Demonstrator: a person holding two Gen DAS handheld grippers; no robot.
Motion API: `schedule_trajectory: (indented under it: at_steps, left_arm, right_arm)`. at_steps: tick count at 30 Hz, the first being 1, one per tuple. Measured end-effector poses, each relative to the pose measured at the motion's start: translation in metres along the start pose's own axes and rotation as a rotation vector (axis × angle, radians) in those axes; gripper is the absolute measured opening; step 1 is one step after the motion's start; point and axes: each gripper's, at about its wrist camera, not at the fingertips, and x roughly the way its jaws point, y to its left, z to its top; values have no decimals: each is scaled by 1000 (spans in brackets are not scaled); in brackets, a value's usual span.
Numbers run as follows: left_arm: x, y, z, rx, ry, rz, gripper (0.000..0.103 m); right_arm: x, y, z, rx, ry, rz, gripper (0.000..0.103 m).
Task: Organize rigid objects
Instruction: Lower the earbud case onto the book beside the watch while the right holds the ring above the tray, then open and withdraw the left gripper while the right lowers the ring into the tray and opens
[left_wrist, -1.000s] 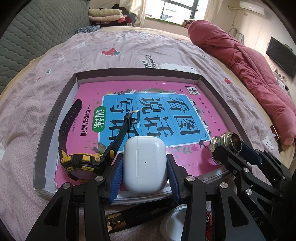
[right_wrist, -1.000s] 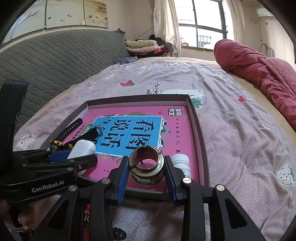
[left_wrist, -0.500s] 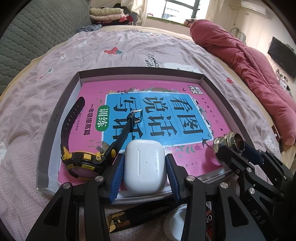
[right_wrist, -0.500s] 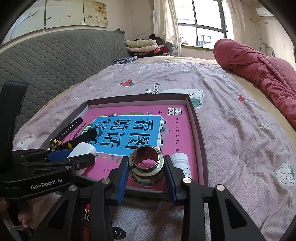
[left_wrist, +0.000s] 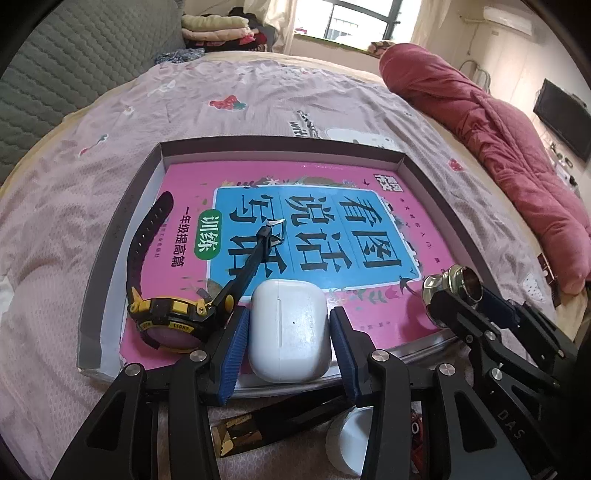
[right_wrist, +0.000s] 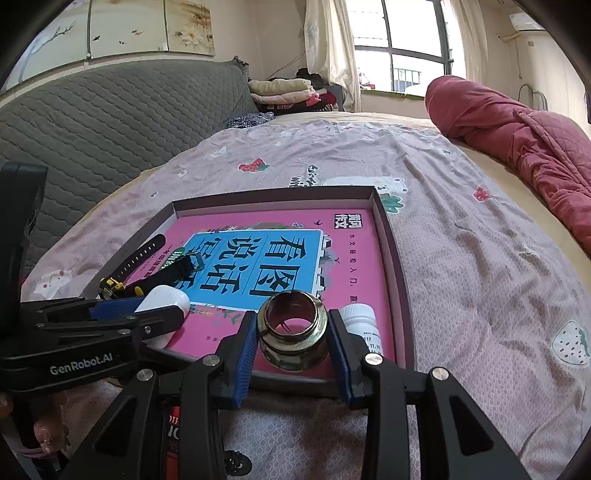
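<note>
The white earbud case (left_wrist: 289, 330) sits between the blue pads of the left gripper (left_wrist: 290, 332), which press on its two sides, so this gripper holds the case at a middle opening. The case is at the near edge of the shallow box (left_wrist: 280, 143), over the pink book (left_wrist: 295, 229) that lies in the box. At about 9 o'clock from the case lies the yellow and black watch (left_wrist: 166, 317), with its strap reaching toward 12 o'clock.

At about 3 o'clock from the case, the right gripper (right_wrist: 293, 343) holds the brass ring fitting (right_wrist: 293, 332) between its pads, also at a middle opening and also over the near edge of the box. Just beside the fitting, at its 3 o'clock, a small white bottle (right_wrist: 364, 326) lies in the box.

I judge that the step in hand is the placing: both things are brought over the box but not yet released. The next move calls for lowering each thing until it rests on the book, then opening the jaws without pushing the watch or the bottle.

The left wrist view shows the whole watch face and a white round thing (left_wrist: 351, 439) on the bed below the gripper, which the right view does not show. Only the right wrist view shows the bottle and the open inside of the fitting, and also the person's hand (right_wrist: 40, 435) at the low left edge.
</note>
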Motion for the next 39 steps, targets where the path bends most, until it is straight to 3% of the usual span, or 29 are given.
schedule_trajectory:
  at_steps: [23,25,39]
  left_arm:
    - [-10,-3,-1,8,-9,-16,49]
    - [-9,-2,-1,6,-3,-7,54]
    - [-4,-1,0,12,-6,15,62]
  right_arm:
    - [-1,1,-2,-3,-8,-13,37]
    - [-1,2,-2,-2,-8,-13,37]
    - [0,1,-2,0,-8,-12,37]
